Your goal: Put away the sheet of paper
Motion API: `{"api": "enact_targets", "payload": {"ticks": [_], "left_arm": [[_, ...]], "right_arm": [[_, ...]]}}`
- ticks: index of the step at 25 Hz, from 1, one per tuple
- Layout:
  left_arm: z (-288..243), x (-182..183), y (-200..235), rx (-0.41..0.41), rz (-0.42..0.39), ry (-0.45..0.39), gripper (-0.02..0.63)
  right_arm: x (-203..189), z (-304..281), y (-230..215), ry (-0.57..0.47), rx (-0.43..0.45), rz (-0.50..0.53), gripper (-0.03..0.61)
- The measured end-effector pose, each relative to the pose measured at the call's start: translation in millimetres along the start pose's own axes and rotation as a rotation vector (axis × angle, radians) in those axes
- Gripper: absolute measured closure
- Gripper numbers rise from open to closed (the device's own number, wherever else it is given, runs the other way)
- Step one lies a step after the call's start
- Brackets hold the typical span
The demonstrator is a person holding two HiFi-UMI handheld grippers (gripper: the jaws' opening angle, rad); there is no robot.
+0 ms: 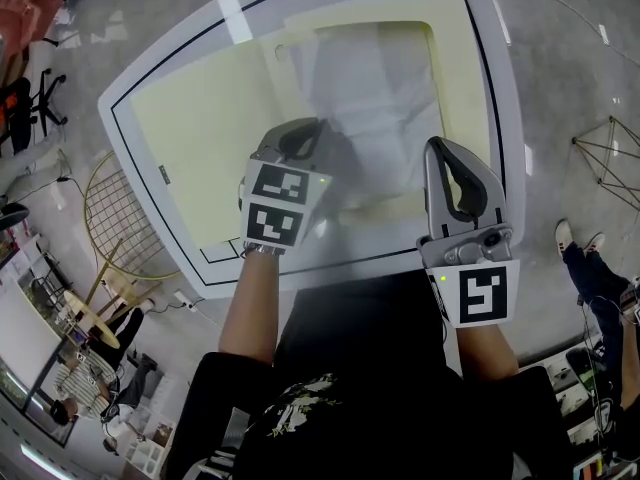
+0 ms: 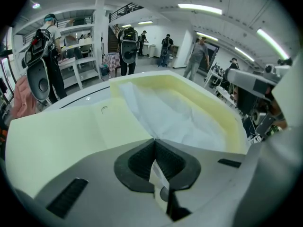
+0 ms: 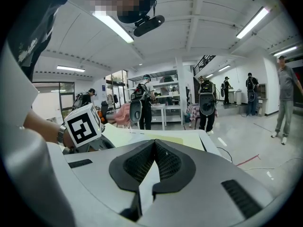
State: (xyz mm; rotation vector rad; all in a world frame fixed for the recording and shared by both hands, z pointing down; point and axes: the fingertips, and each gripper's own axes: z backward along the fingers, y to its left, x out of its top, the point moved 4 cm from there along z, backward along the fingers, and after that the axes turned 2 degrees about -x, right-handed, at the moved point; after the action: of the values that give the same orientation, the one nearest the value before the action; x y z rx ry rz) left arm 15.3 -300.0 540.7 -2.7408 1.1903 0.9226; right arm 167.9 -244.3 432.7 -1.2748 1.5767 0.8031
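Sheet of paper (image 1: 385,98), head view: it lies white and crinkled on the right half of the yellow folder (image 1: 200,128), on the worktop (image 1: 122,103) in front of you.
Left hand-held gripper (image 1: 308,126), head view: it sits over the near left corner of the paper.
Right hand-held gripper (image 1: 440,148), head view: it is off to the right by the worktop's edge, and it does not look to touch the paper.
Left gripper view: your jaws are pressed together. The paper's corner comes to a point right at their tips, so it looks like you are pinching that corner.
Right gripper view: your jaws are pressed together with nothing between them. They point across the worktop at the room, where people stand.
Done so far: I think you have hold of the paper's corner, and that is all.
Left to do: the paper is not put away yet. You may need to tuck it into the folder or close the folder over it. I cannot tell which.
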Motion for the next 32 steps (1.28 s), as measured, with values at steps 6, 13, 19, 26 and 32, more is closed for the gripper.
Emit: {"api": "enact_targets", "payload": {"ticks": [6, 13, 19, 26, 32], "left_arm": [[-9, 6, -7, -0.021, 0.010, -0.008, 0.612], [-18, 14, -12, 0.033, -0.061, -0.013, 0.611], [-17, 15, -14, 0.086, -0.137, -0.012, 0.505], [-5, 14, -9, 0.163, -0.186, -0.008, 0.491], [21, 8, -5, 0.219, -0.182, -0.044, 0.492]], "right_arm": [[-2, 7, -5, 0.001, -0.023, -0.004, 0.580], [-4, 12, -7, 0.003, -0.034, -0.010, 0.580], [-1, 9, -5, -0.015, -0.024, -0.002, 0.579], [-1, 15, -2, -0.016, -0.020, 0.014, 0.579], [8, 17, 11, -0.036, -0.003, 0.035, 0.579]]}}
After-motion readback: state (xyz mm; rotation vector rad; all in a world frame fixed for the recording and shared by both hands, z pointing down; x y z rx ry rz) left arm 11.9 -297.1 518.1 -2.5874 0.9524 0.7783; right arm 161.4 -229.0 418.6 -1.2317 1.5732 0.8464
